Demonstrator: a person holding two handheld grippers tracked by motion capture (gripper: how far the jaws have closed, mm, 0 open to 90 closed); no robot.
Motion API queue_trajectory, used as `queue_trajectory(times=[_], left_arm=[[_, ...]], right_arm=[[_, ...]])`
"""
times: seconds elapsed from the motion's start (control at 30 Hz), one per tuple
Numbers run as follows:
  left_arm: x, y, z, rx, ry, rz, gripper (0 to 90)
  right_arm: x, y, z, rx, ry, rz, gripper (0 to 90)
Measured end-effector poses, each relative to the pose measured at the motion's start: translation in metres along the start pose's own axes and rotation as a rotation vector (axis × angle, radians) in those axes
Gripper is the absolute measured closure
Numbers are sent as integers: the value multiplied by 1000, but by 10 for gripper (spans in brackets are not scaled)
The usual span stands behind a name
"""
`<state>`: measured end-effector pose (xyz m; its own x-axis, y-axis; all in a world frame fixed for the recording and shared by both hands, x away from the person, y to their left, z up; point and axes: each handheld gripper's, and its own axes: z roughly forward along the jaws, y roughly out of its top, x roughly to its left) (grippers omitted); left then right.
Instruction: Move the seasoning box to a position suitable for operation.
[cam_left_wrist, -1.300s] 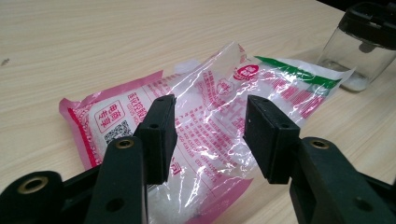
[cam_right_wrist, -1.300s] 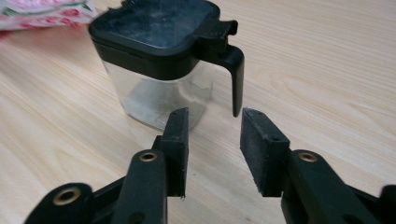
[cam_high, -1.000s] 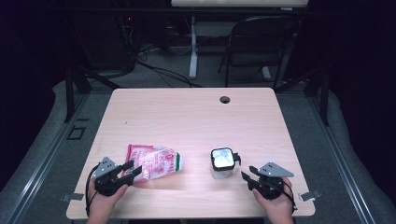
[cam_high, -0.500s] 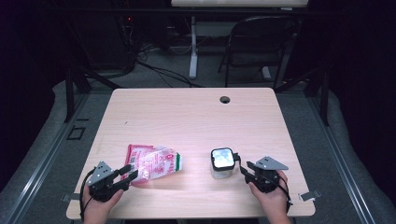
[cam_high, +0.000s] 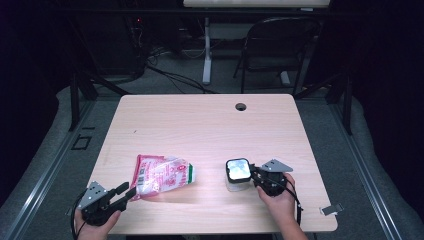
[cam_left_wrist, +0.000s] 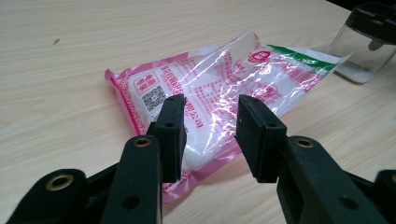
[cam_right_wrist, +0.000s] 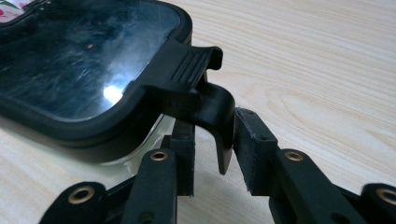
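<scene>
A pink and clear plastic bag of white grains lies flat on the wooden table, left of centre. My left gripper sits at the bag's near left corner. In the left gripper view the bag has its near edge between the jaws of that gripper, which have just been closing and stand apart without pressing it. A clear container with a black lid stands to the right. My right gripper has been closing around the lid's latch; one pad touches it and a gap shows on the other side.
A round cable hole is near the table's far edge. A folding chair and a desk leg with cables stand on the floor beyond. The container is just past the bag's far end. Both hands are close to the near edge.
My left gripper drew back toward the near left corner, keeping its jaws at the bag's edge. My right gripper moved left up to the container's latch. Both pairs of jaws narrowed.
</scene>
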<state>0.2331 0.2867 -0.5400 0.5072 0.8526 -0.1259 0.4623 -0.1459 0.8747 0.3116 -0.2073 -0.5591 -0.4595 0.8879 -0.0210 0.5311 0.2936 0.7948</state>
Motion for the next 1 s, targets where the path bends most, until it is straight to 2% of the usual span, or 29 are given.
queue_trajectory(times=[0.13,0.3,0.8,1.0], left_arm=[[2,-2,-4,-5,11,-16,625],[3,-3,-6,0,14,-16,628],[1,-3,-4,-2,12,-5,627],[-1,-2,-3,-2,17,14,627]], right_arm=[[0,1,4,17,-9,2,721],[-1,3,6,37,-11,34,749],[-1,2,6,33,-12,21,772],[0,2,5,39,-11,7,773]])
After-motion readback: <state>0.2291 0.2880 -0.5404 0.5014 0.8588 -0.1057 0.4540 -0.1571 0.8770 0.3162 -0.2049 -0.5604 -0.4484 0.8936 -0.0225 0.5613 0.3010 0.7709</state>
